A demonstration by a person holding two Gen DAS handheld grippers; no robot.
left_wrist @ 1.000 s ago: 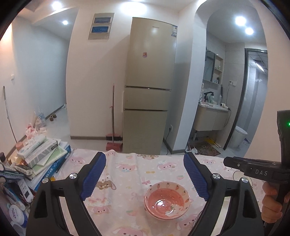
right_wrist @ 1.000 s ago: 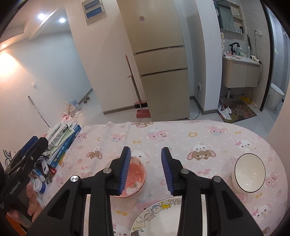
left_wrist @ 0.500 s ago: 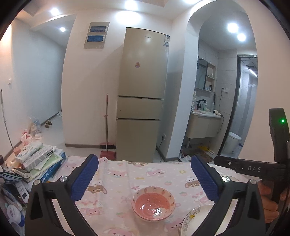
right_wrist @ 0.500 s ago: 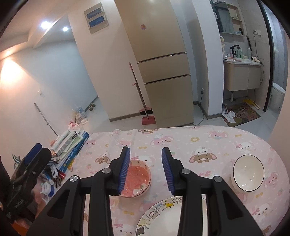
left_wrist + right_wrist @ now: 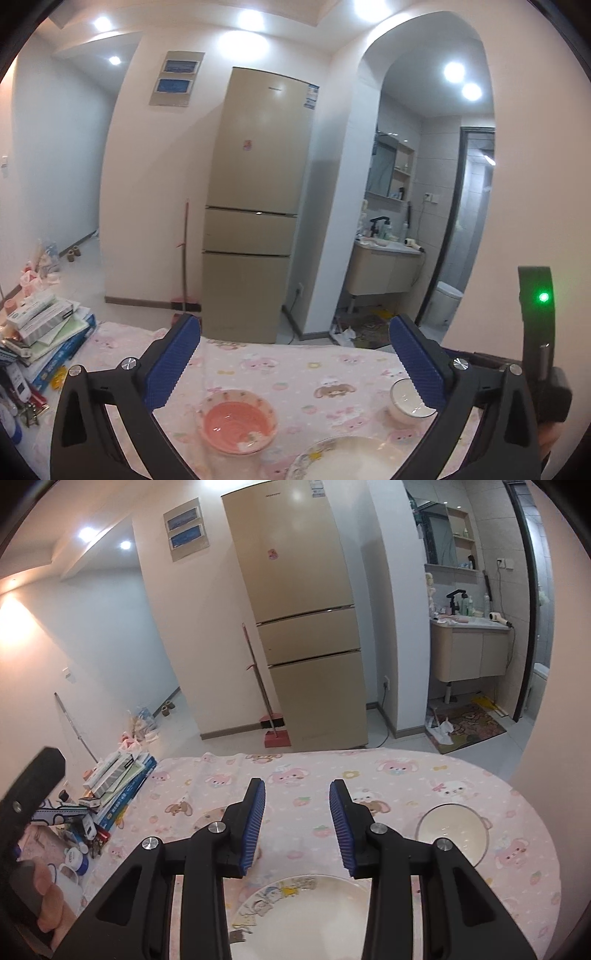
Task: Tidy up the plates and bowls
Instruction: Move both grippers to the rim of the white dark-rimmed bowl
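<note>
The left gripper has just opened its blue jaws wide, and nothing is between them. The round pink ceramic bowl sits on the pink bunny tablecloth just below and ahead of it, closer to this hand. The right gripper is partly open and empty, above the round cartoon-print plate, with the white bowl off to its right.

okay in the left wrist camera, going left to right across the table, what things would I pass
Stack of boxes and books at the table's left edge → pink ceramic bowl with a patterned rim → cartoon-printed white plate at the near edge → small white bowl.
</note>
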